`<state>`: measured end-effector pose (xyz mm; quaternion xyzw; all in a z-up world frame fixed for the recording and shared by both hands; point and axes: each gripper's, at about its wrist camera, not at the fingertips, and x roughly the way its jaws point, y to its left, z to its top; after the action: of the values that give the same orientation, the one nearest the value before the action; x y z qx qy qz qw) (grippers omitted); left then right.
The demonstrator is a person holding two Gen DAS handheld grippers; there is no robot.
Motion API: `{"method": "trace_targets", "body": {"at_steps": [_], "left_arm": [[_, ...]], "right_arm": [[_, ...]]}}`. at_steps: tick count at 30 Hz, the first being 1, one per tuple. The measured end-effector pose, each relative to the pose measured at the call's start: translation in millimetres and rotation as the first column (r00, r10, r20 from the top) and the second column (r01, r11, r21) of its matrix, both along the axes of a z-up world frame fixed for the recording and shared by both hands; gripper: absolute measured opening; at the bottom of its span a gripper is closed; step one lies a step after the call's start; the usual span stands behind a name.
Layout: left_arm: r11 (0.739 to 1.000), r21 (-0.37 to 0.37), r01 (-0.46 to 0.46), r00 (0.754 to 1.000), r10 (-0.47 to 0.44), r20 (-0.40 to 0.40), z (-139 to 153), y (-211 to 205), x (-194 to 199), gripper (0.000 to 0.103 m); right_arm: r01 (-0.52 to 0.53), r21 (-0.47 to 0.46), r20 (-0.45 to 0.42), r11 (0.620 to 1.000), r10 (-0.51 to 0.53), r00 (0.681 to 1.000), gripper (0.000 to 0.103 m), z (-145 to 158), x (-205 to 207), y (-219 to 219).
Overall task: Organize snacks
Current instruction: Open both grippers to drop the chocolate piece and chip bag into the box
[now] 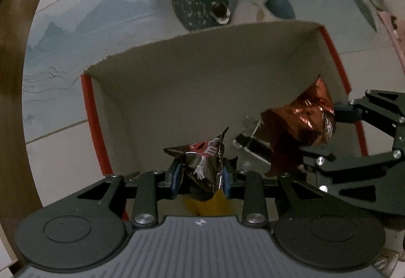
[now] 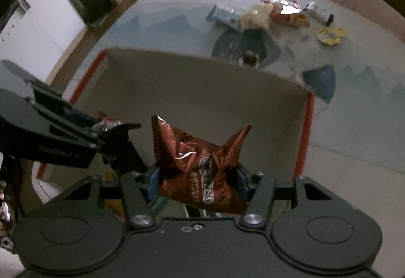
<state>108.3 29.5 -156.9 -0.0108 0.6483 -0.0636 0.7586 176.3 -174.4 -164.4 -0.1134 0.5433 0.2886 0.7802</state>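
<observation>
The left claw (image 1: 201,176) is clenched on a dark brown candy packet (image 1: 205,164), and the right claw (image 2: 197,182) grips a crumpled copper-coloured Oreo packet (image 2: 200,166). Both point steeply down over an open cardboard box (image 1: 202,80) with red edges, each packet hanging above its floor. Beyond the box, on the worktop (image 2: 341,139), lie a yellow wrapper (image 2: 331,35), an orange packet (image 2: 288,12) and a pale bag (image 2: 255,15).
</observation>
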Motion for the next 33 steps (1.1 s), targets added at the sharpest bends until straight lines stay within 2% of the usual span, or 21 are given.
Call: {"method": "trace_targets", "body": {"at_steps": [9,20,23,33], "left_arm": [[0.999,0.033,0.032,0.997,-0.03,-0.065,-25,-8,2,0.032],[0.995,0.089,0.043,0.998,-0.038,-0.054,-33,-10,6,0.033],[0.995,0.091,0.042,0.998,-0.037,-0.048,-34,-13,6,0.033],[0.995,0.094,0.031,0.999,-0.029,-0.016,-24,-10,-1,0.04]], "right_arm": [[-0.031,-0.033,-0.054,0.999,0.029,0.998,0.057,-25,-14,5],[-0.016,-0.039,-0.071,0.999,0.014,0.997,0.06,-39,-15,6],[-0.01,-0.031,-0.065,0.999,0.008,0.998,0.063,-39,-15,5],[-0.014,0.019,-0.034,1.0,0.015,0.999,0.085,-23,-21,3]]}}
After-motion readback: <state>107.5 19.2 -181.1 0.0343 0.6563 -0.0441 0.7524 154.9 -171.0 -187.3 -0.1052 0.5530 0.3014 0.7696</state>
